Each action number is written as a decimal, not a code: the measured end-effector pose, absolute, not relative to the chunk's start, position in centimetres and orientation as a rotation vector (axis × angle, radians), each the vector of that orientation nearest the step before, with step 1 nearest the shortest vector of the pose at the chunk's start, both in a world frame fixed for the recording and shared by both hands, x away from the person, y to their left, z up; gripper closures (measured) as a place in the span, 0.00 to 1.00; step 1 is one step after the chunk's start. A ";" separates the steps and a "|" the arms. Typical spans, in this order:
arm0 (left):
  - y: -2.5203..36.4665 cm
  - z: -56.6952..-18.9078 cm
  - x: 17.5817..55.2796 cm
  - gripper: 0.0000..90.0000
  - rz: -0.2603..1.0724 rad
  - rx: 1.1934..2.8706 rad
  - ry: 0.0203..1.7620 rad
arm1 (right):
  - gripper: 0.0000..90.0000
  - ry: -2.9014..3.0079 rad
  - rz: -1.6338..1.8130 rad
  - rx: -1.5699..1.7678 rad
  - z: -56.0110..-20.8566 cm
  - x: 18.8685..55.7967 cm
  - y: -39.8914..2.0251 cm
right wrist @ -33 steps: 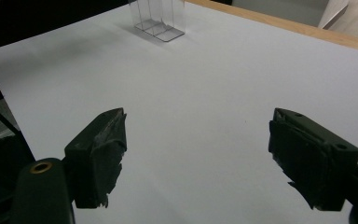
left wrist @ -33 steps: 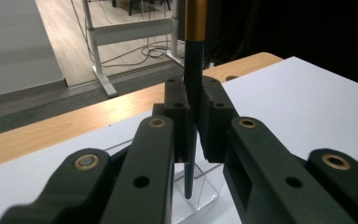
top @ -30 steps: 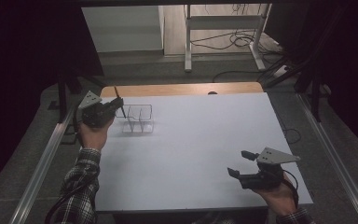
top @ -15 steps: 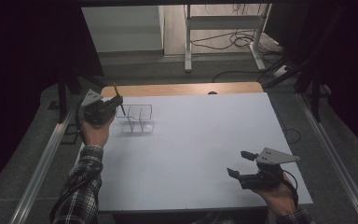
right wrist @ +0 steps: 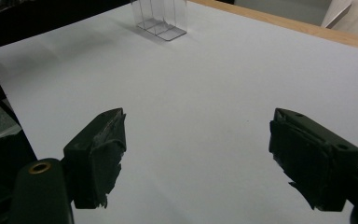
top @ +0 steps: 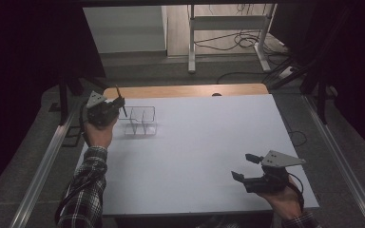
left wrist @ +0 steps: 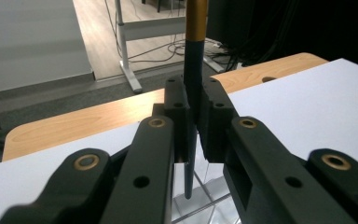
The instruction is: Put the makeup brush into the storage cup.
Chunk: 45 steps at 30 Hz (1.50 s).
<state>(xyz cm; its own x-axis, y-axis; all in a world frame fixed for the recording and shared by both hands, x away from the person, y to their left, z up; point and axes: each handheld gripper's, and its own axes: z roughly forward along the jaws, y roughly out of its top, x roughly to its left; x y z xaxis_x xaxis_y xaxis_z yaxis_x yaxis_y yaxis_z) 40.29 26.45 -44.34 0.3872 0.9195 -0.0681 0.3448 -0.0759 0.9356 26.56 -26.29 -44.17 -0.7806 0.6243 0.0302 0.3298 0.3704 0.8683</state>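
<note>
My left gripper point(top: 118, 105) is shut on a slim dark pen with a gold upper part point(top: 120, 101) at the table's far left. In the left gripper view the pen point(left wrist: 194, 70) stands upright between the closed pads, its lower tip hanging over a clear plastic compartment holder point(left wrist: 205, 198). From above, that clear holder point(top: 140, 121) sits on the white sheet just right of the left gripper. My right gripper point(top: 246, 167) rests near the front right edge, jaws wide apart with nothing between them. The clear holder point(right wrist: 161, 18) stands far off in the right gripper view.
A white sheet point(top: 204, 147) covers the table, with a wooden strip point(top: 185, 90) bare along the far edge. Metal rails point(top: 43, 166) run along both sides. A white desk frame point(top: 228, 33) and cables lie on the floor beyond.
</note>
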 end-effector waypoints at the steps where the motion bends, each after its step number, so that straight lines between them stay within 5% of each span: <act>1: 26.4 -44.4 40.3 0.93 0.713 1.630 1.144 | 0.22 2.332 1.371 0.841 -44.2 26.6 -26.3; 45: 26.0 -48.3 40.8 0.93 0.690 1.642 1.219 | 0.22 2.361 1.358 0.833 -44.4 26.5 -26.0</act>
